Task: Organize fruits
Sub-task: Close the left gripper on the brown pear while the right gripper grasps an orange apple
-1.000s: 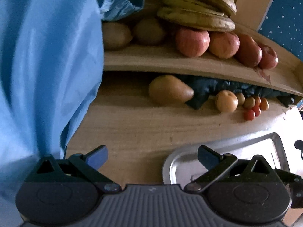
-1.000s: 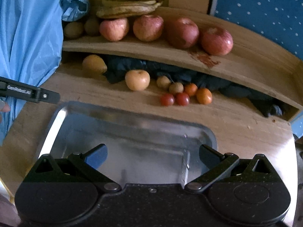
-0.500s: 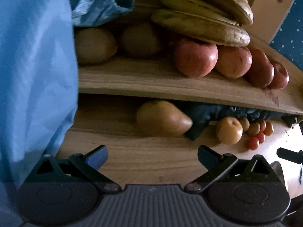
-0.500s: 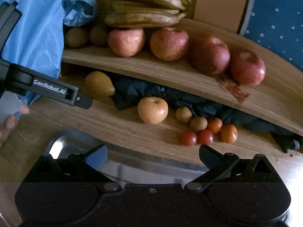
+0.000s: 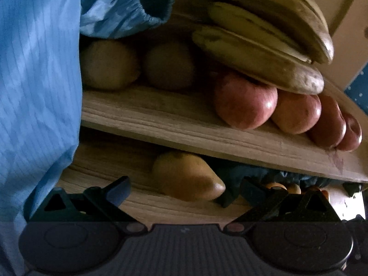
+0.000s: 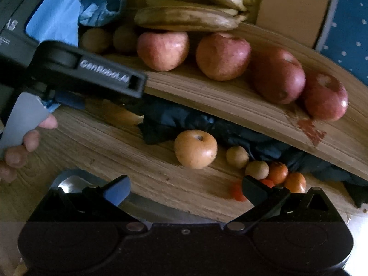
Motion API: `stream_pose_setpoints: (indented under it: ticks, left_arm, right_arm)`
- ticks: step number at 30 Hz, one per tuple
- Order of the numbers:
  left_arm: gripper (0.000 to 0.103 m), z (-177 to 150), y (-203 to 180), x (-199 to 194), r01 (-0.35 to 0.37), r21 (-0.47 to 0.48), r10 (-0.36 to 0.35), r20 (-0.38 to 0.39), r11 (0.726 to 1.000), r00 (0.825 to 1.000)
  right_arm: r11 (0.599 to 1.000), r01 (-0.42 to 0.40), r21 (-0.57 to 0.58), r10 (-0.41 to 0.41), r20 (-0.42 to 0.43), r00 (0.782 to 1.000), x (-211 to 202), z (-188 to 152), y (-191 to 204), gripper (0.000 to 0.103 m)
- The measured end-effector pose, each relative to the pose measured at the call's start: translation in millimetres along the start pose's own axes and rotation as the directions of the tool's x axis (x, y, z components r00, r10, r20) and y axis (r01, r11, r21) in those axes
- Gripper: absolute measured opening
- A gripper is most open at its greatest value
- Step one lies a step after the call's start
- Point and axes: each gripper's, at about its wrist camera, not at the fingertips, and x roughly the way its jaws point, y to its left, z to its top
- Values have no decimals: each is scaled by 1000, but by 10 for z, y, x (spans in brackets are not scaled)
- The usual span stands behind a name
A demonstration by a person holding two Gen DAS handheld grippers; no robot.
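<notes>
We see the upper shelf (image 5: 184, 124) holding bananas (image 5: 264, 34) over red apples (image 5: 246, 101). Below it, the pear (image 5: 186, 179) lies between our left gripper's (image 5: 184, 191) spread fingers, untouched; our right gripper (image 6: 184, 189) gapes too.

My left gripper (image 5: 185, 189) and my right gripper (image 6: 185, 189) share one build: a black ribbed body with two round embossed discs, silver pivot screws behind the jaws, angular black linkages with triangular cut-outs, and a blue pad on the left finger. Seen side-on from the right wrist, my left gripper's black bar carries white "GenRobot.AI" lettering. The fingers (image 6: 30, 141) behind that bar curl round a pale grey trigger plate.
</notes>
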Motion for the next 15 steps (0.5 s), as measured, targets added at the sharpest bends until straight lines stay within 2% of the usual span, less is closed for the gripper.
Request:
stream_pose_setpoints:
  ticks: [8,15]
  left_arm:
    - [103,86,23,88,-20,-17,20,1,1000,1000]
    - [103,154,86,188,-7,-41,6,-20,999,1000]
  right_arm:
    - [999,21,-32,-20,23,1000,156,112,21,101]
    - [997,25,-70,-24,24,999,299,153,49,88]
